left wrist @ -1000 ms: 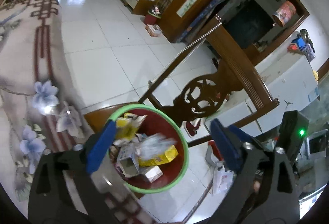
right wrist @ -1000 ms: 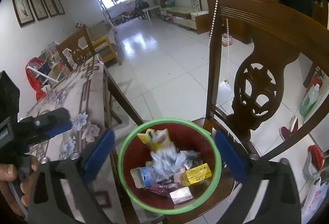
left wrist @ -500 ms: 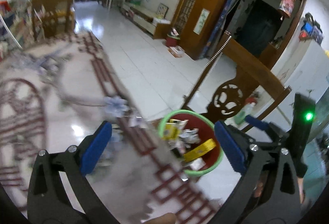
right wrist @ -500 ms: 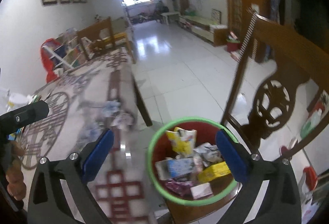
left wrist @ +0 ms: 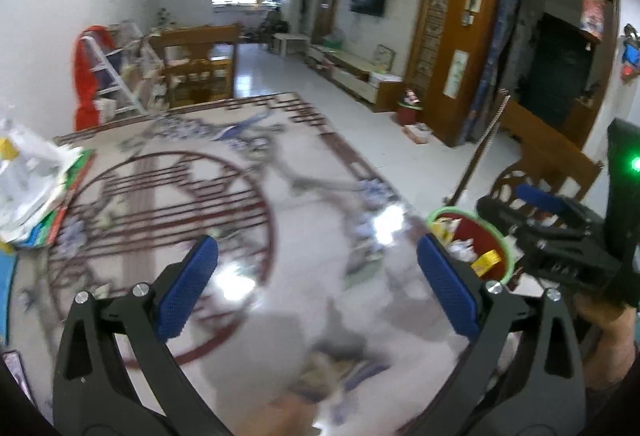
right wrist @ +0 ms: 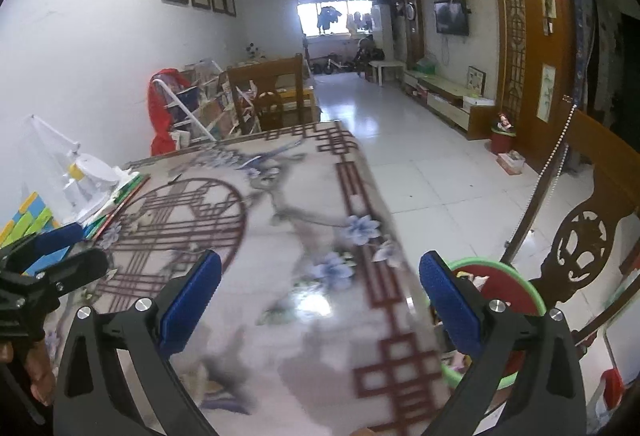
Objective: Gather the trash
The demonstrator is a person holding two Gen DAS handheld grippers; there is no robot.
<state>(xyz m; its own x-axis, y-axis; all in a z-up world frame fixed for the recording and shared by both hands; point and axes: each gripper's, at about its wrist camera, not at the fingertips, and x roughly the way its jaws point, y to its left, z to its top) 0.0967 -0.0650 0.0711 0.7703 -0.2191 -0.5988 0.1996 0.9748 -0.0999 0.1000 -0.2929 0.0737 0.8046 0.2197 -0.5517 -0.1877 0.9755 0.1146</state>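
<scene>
Both views look across a glossy tabletop point(left wrist: 280, 236) with a printed cover: dark red lattice circle, red fretwork border, blue-white flowers. It fills the lower half of each frame, smeared by motion blur and glare.

Left gripper point(left wrist: 316, 284), black frame with blue ribbed pads, bottom centre of the left view: jaws spread wide, nothing between them. Right gripper point(right wrist: 320, 296), same build, bottom centre of the right view: also spread wide, empty. Each shows in the other's camera: the right one at the right edge of the left view with a green LED lit and a hand point(left wrist: 608, 340) under it; the left one at the lower left edge of the right view.

Trash sits in a red round bin with a green rim point(right wrist: 504, 300), lower right of both views, just past the table edge, beside a carved dark wooden chair point(right wrist: 588, 248). Crumpled wrappers and a yellow packet point(left wrist: 486, 262) are visible inside.

Left side of the table: a stack of papers and coloured books point(right wrist: 116, 199) with a white object on top.

Room: long hall, white glossy floor tiles, white walls, four framed pictures upper left of the right view, bright window at the far end, wall-mounted TV point(right wrist: 452, 17), wooden lattice panelling on the right.

No legible writing or brand; scroll panels are too small to read.
</scene>
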